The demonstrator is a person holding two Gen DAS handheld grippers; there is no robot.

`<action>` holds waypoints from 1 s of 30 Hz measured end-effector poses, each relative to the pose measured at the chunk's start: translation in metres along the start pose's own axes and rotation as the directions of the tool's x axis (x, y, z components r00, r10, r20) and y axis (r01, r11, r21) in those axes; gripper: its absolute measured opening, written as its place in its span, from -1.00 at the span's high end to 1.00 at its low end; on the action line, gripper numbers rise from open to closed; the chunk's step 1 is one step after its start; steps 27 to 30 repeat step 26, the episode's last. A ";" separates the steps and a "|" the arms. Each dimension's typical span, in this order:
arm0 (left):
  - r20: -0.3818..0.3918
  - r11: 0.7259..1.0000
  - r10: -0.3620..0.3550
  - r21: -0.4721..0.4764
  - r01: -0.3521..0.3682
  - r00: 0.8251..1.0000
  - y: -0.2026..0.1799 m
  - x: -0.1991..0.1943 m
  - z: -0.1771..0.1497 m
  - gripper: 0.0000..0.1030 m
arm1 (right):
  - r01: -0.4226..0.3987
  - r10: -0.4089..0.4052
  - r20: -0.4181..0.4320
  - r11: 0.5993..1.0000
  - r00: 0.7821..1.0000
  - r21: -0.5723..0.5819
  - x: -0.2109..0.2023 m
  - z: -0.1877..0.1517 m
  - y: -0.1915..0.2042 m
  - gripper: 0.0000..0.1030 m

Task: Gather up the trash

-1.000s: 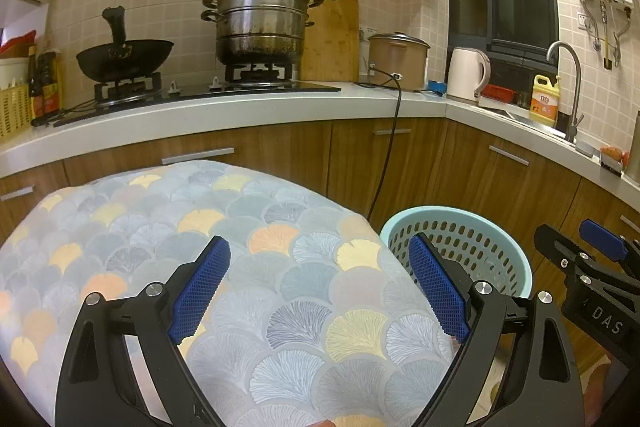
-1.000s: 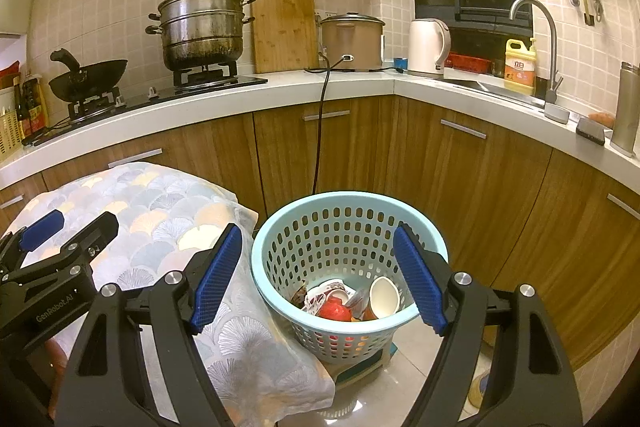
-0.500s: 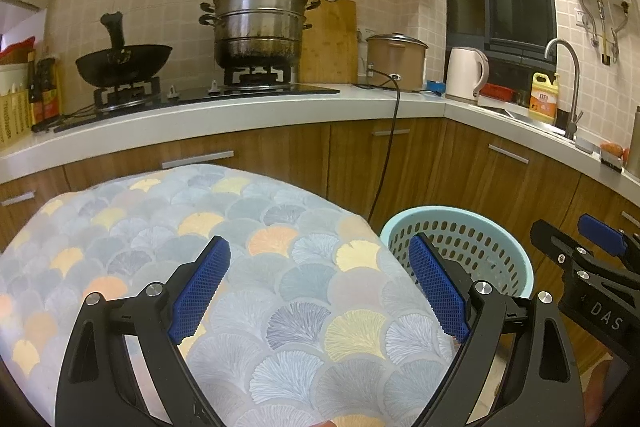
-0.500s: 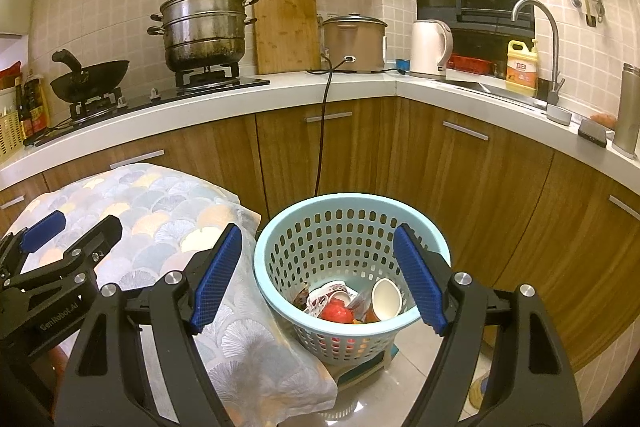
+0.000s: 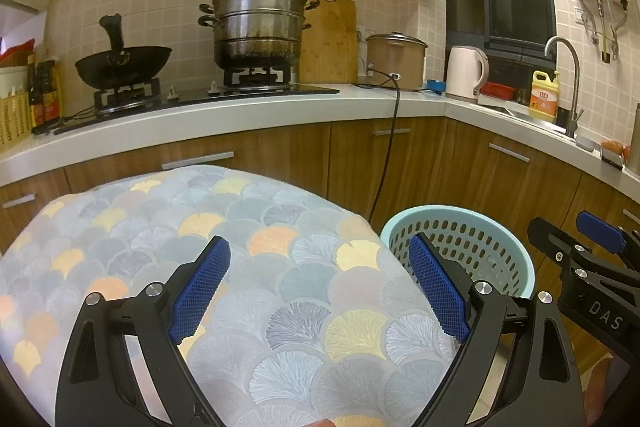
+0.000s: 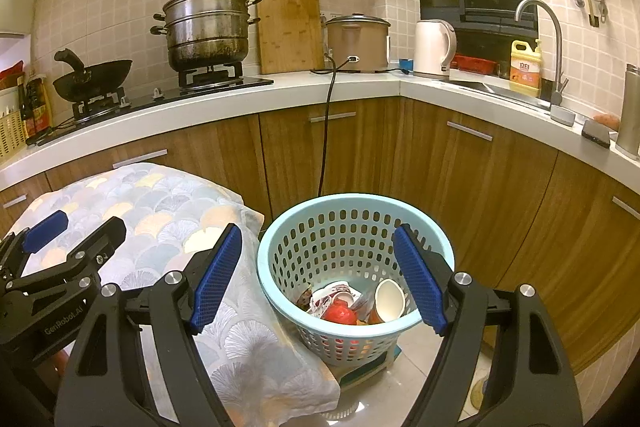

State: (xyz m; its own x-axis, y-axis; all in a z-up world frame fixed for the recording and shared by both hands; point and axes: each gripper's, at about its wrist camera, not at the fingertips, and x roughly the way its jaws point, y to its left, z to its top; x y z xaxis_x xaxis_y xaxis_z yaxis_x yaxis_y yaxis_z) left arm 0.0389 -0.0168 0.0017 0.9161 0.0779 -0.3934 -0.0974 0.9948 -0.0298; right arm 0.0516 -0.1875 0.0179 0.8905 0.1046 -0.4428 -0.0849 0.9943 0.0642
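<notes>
two claws hang over a kitchen corner, each spread wide with nothing between its blue pads. the left claw (image 5: 318, 287) sits above a surface covered by a cloth (image 5: 240, 247) printed with fan-shaped scales in grey, yellow and orange; no trash lies on the part of the cloth in view. the right claw (image 6: 318, 277) frames a pale blue perforated basket (image 6: 280, 247) standing on the floor just beside the cloth's drooping edge, at about 3 o'clock from the covered surface. the collected trash (image 6: 352, 303) lies at the basket's bottom: a white paper cup (image 6: 390, 299) tipped on its side, something red, and crumpled printed wrappers. in the left wrist view the right claw's black frame shows at 4 o'clock, beyond the basket's rim. behind, at 12 o'clock, a white counter carries a stacked steel steamer pot (image 6: 208, 27), a black wok (image 6: 94, 77), a wooden cutting board (image 6: 289, 27), a rice cooker (image 6: 357, 41) and a white kettle (image 6: 434, 47).
</notes>
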 end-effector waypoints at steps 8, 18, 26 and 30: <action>-0.016 1.000 0.015 0.009 -0.014 1.000 0.000 0.004 -0.001 -0.71 | -0.002 0.002 -0.005 1.000 1.000 0.001 0.001 -0.001 0.001 -0.44; -0.007 0.999 0.034 0.030 -0.034 0.999 0.001 0.004 -0.003 -0.71 | 0.004 -0.004 -0.006 1.000 1.000 0.002 0.001 -0.003 -0.001 -0.44; -0.030 1.000 0.017 0.021 -0.017 0.999 0.002 0.007 -0.003 -0.72 | 0.004 -0.004 -0.006 1.000 1.000 0.002 0.002 -0.003 -0.002 -0.44; -0.030 1.000 0.017 0.021 -0.017 0.999 0.002 0.007 -0.003 -0.72 | 0.004 -0.004 -0.006 1.000 1.000 0.002 0.002 -0.003 -0.002 -0.44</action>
